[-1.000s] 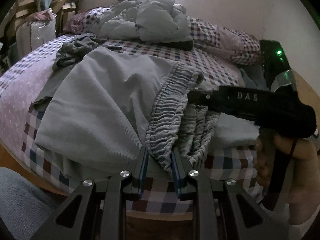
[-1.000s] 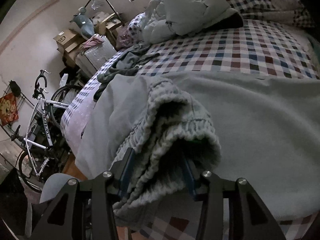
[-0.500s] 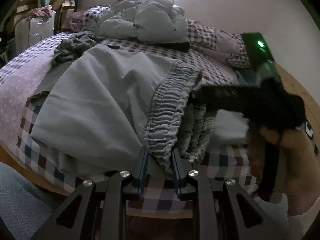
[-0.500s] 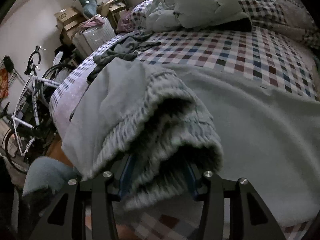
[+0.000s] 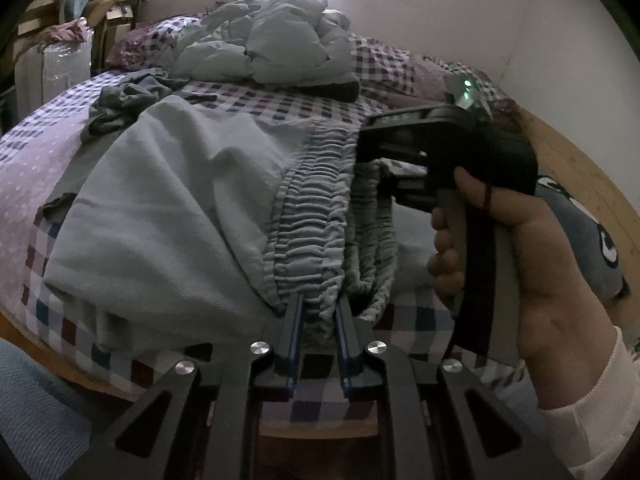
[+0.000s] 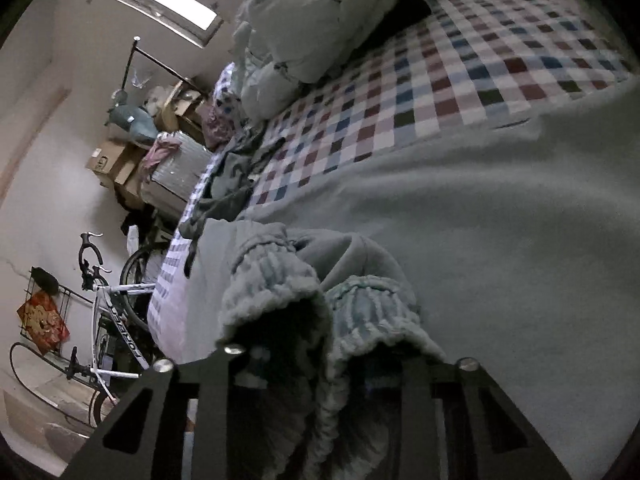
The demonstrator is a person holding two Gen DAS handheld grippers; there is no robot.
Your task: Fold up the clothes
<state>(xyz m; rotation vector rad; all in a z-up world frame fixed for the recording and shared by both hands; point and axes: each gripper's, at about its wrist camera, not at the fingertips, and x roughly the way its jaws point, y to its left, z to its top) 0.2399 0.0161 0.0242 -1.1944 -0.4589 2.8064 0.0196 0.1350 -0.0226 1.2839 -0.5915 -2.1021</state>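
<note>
Behind the bed, only the right view shows a bicycle; both tongs grip the waistband.

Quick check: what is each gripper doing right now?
Left gripper: shut on the ruched waistband.
Right gripper: shut on the same waistband, farther along.

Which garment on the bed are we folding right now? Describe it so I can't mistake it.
Start at the checked bedsheet. Near its front edge lies a big pale grey garment, in front of the puffy duvet. Unlike the small dark crumpled cloth behind it, it has a ruched elastic waistband, which the left tongs pinch.
</note>
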